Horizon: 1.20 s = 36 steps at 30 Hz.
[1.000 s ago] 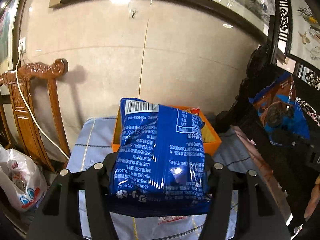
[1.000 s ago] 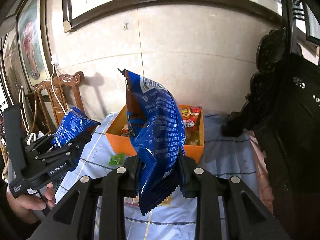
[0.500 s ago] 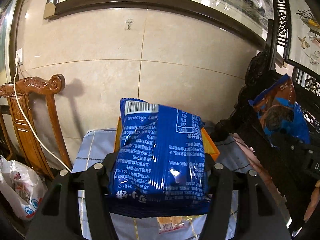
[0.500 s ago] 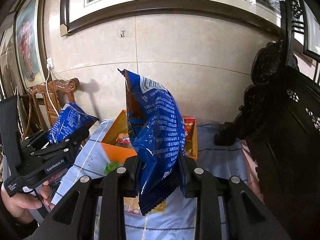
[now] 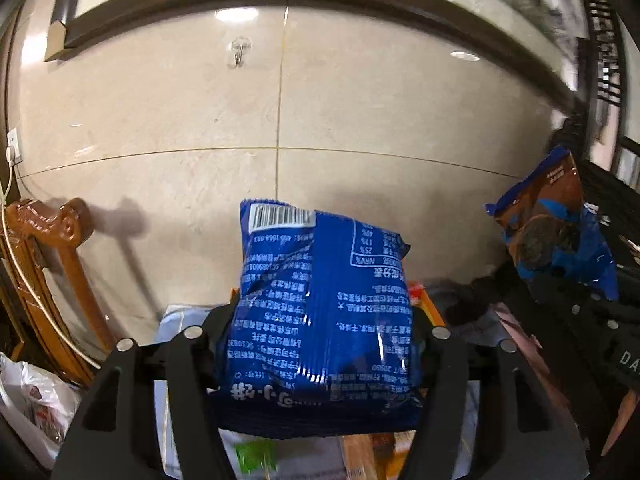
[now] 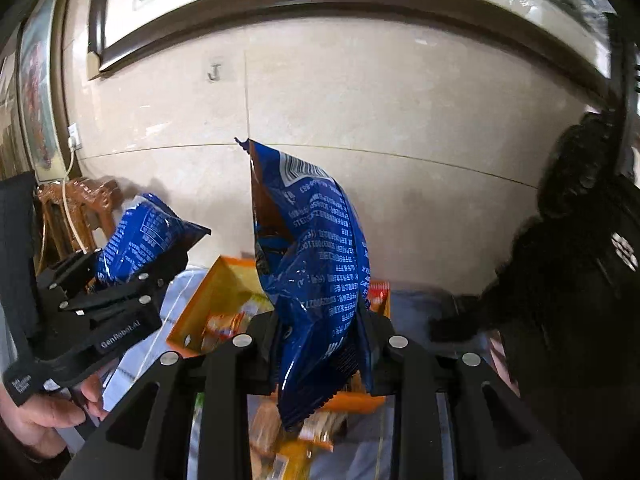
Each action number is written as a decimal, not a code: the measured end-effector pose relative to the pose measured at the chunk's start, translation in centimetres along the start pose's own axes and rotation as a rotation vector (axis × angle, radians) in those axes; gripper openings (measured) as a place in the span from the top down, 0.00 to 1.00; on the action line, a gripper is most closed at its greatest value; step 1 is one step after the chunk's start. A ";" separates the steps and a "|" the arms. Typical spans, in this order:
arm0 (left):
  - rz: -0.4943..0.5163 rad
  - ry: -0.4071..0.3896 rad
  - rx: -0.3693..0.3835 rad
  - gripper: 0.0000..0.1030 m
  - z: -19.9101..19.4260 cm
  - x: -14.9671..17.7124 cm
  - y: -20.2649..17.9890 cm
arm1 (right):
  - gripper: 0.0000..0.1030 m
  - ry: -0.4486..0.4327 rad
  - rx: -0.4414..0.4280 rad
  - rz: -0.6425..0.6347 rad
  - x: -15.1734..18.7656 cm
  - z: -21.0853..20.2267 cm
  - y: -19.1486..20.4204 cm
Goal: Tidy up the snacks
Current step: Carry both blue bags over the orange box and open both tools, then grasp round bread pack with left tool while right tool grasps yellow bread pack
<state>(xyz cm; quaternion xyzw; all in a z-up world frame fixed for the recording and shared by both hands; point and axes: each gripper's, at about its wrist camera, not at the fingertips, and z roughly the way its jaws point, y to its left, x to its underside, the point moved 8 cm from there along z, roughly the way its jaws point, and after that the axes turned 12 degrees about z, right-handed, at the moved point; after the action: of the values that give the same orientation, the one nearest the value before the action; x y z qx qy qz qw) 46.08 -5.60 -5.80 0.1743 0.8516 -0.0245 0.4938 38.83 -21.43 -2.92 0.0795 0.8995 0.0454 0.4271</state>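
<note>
My left gripper (image 5: 322,314) carries a blue snack bag (image 5: 320,280), barcode end up; its jaws are opening while the bag still touches both fingers. My right gripper (image 6: 324,320) holds a second blue and brown bag (image 6: 316,248) upright by its lower part, and its jaws are easing open too. The orange box (image 6: 208,300) holding several snack packs sits just beyond and below both bags. From the right wrist view the left gripper (image 6: 132,276) hovers at the box's left side with its bag (image 6: 144,236). The right-hand bag (image 5: 556,236) shows at the right of the left wrist view.
A light blue tablecloth (image 6: 412,304) covers the table. Loose snack packs (image 6: 288,440) and a green packet (image 5: 256,456) lie near the front. A carved wooden chair (image 5: 60,240) and a white plastic bag (image 5: 36,400) stand at left, dark carved furniture (image 6: 580,280) at right, a tiled wall behind.
Both grippers have travelled forward toward the wall with their bags, so the orange box now lies close beneath them. The left jaws stand wider around their bag.
</note>
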 end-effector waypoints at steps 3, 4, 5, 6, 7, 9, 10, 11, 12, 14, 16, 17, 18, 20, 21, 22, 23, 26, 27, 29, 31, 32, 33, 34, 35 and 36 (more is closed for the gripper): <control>-0.044 0.034 -0.034 0.04 3.0 -0.2 1.4 | 0.44 0.028 0.017 -0.016 -0.8 3.1 -0.4; -0.049 0.049 -0.047 0.04 3.6 0.0 1.7 | 0.31 0.011 0.056 -0.031 -1.3 3.7 -0.7; -0.055 0.069 -0.066 0.04 4.2 0.4 2.3 | 0.30 0.000 0.064 -0.040 -1.4 3.9 -0.9; -0.058 0.077 -0.073 0.04 4.4 0.9 2.7 | 0.30 0.000 0.069 -0.051 -1.3 4.2 -1.0; -0.056 0.077 -0.076 0.04 4.4 1.2 2.9 | 0.30 -0.002 0.071 -0.054 -1.2 4.2 -1.2; -0.039 0.088 -0.095 0.04 4.4 2.7 3.3 | 0.30 -0.006 0.068 -0.040 -0.7 4.1 -1.7; -0.038 0.097 -0.095 0.04 4.2 3.2 3.3 | 0.30 0.010 0.067 -0.019 0.0 4.1 -2.2; -0.044 0.109 -0.087 0.04 3.9 4.3 3.2 | 0.30 0.020 0.066 -0.006 0.5 4.1 -2.4; -0.048 0.116 -0.080 0.04 3.7 5.1 3.1 | 0.30 0.026 0.063 0.007 1.0 4.0 -2.7; -0.039 0.125 -0.072 0.04 2.8 7.1 2.8 | 0.30 0.033 0.065 0.027 2.4 3.3 -3.0; -0.007 0.144 -0.058 0.04 2.0 9.2 1.9 | 0.30 0.067 0.062 0.063 4.9 3.0 -3.7; 0.007 0.147 -0.049 0.04 1.4 10.6 1.3 | 0.30 0.083 0.061 0.072 6.0 2.8 -3.9; 0.012 0.152 -0.035 0.04 1.1 11.5 0.9 | 0.29 0.100 0.060 0.082 7.2 2.8 -4.1; 0.032 0.173 0.009 0.04 0.2 14.8 -0.5 | 0.27 0.149 0.065 0.099 10.7 2.9 -4.7; 0.041 0.186 0.024 0.04 0.1 16.1 -0.9 | 0.27 0.174 0.064 0.109 12.3 3.1 -4.9; 0.052 0.202 0.048 0.04 -0.1 17.7 -1.8 | 0.26 0.217 0.065 0.124 14.6 3.5 -5.0; 0.075 0.223 0.077 0.04 -0.4 19.9 -3.0 | 0.26 0.254 0.065 0.137 16.4 3.9 -5.1; 0.179 0.283 0.126 0.04 -0.7 25.6 -6.2 | 0.26 0.358 0.061 0.184 21.6 5.3 -5.0; 0.208 0.294 0.136 0.04 -0.8 27.1 -7.0 | 0.26 0.379 0.065 0.184 22.6 6.0 -4.9; 0.256 0.315 0.148 0.04 -0.7 29.8 -8.8 | 0.26 0.420 0.063 0.188 24.8 7.1 -4.3; 0.244 0.320 0.146 0.04 -0.3 31.1 -9.8 | 0.26 0.448 0.061 0.180 26.4 8.0 -3.6; 0.227 0.317 0.140 0.04 0.1 31.4 -10.1 | 0.26 0.458 0.059 0.175 26.9 8.5 -3.3; 0.214 0.314 0.129 0.04 0.4 31.5 -10.4 | 0.26 0.466 0.061 0.164 27.4 8.9 -3.0; 0.204 0.314 0.123 0.04 0.8 31.6 -10.6 | 0.26 0.475 0.063 0.148 28.0 9.4 -2.5; 0.182 0.317 0.114 0.04 1.5 31.5 -10.7 | 0.26 0.480 0.061 0.139 28.2 9.8 -2.2; 0.161 0.317 0.111 0.04 1.9 31.5 -10.7 | 0.26 0.481 0.060 0.129 28.4 10.2 -1.9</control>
<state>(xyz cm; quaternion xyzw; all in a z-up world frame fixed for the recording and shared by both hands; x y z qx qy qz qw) 30.00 -7.48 -34.89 0.2706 0.8993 -0.0042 0.3436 28.90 -17.95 -31.24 0.1364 0.9693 0.0634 0.1944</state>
